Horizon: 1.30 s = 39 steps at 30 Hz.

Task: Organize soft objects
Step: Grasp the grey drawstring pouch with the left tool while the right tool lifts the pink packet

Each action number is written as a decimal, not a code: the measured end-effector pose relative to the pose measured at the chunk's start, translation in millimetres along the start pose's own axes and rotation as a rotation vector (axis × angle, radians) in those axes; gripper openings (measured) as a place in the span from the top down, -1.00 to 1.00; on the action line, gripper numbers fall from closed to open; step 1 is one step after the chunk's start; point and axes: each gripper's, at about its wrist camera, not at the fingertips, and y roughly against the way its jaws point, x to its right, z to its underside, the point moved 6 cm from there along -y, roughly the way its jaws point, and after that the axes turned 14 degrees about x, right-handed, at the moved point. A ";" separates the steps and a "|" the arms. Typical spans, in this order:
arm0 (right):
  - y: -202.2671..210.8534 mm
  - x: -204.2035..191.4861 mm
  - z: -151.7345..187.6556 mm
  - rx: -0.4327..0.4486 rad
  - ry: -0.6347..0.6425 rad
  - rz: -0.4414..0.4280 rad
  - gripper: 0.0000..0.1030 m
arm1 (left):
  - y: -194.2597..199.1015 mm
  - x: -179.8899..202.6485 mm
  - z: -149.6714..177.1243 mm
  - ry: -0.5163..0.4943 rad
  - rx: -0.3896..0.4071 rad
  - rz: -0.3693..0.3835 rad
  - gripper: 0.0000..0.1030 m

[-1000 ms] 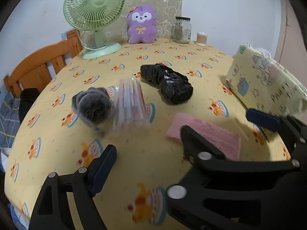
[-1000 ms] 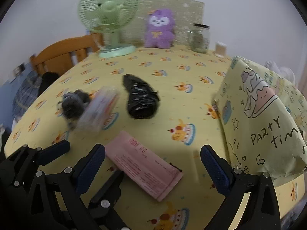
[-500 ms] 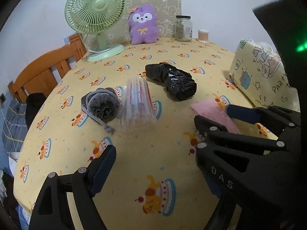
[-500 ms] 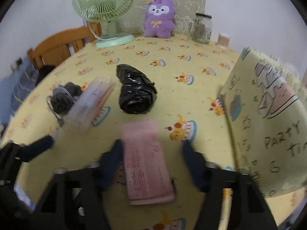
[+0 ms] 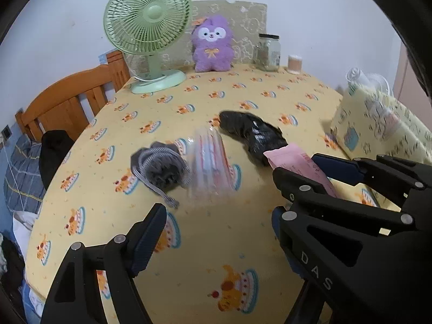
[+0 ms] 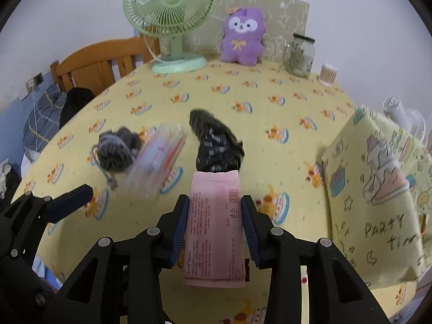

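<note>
Changing just now: the pink packet [image 6: 216,216] is sitting pinched between both pads of the right gripper [image 6: 216,213] at lower centre of the right wrist view, where half a second ago the pads were only straddling it, blurred; I judge the pick is made and carrying comes next.
Waiting at lower left: the left gripper [image 5: 216,232] is hanging spread and empty over the bench [image 5: 189,256].
Lying left of centre: the grey drawstring pouch [image 6: 116,148] is touching the clear sleeve of pens [image 6: 159,159]; both are blurred.
Lying at centre: the black plastic bundle [image 6: 216,140] is sitting just beyond the packet's far end, possibly in the way of a forward push.
Standing at right: the party-print bag [image 6: 378,189], probably the destination.
Standing along the top: green fan [image 6: 170,8], purple plush [image 6: 243,35], glass jar [image 6: 299,56].
</note>
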 end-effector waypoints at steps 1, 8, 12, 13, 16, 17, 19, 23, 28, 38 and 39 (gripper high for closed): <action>0.1 -1.2 -3.2 0.005 -0.001 0.000 0.19 | -0.5 -2.2 -2.6 -0.002 0.006 -0.006 -0.59; -9.6 -8.1 -23.1 0.009 -0.029 0.000 0.19 | -8.9 -15.7 -19.5 0.008 0.026 -0.032 -0.58; -15.9 -11.6 -34.8 0.022 -0.031 0.005 0.19 | -15.8 -23.0 -29.3 0.021 0.040 -0.028 -0.56; -17.4 -12.0 -37.2 0.025 -0.031 0.007 0.19 | -17.6 -24.5 -31.3 0.023 0.044 -0.028 -0.56; -23.2 -13.7 -44.1 0.031 -0.037 0.005 0.19 | -22.3 -29.4 -36.6 0.028 0.053 -0.030 -0.54; -25.5 -14.5 -46.0 0.030 -0.041 0.001 0.19 | -23.5 -31.4 -38.2 0.031 0.058 -0.033 -0.52; -30.0 -16.0 -49.6 0.026 -0.050 -0.010 0.19 | -25.7 -34.5 -41.0 0.039 0.065 -0.037 -0.50; -37.3 -20.0 -57.3 0.041 -0.044 -0.005 0.19 | -32.2 -40.1 -44.3 0.052 0.070 -0.032 -0.46; -48.7 -23.1 -58.0 0.027 -0.042 -0.008 0.18 | -44.5 -46.3 -41.5 0.067 0.048 -0.019 -0.40; -67.8 -31.9 -53.8 0.004 -0.004 -0.018 0.18 | -64.2 -65.9 -26.4 0.132 -0.015 -0.103 -0.11; -68.8 -32.9 -52.4 0.000 0.001 -0.018 0.18 | -64.4 -66.9 -25.3 0.136 -0.018 -0.106 -0.06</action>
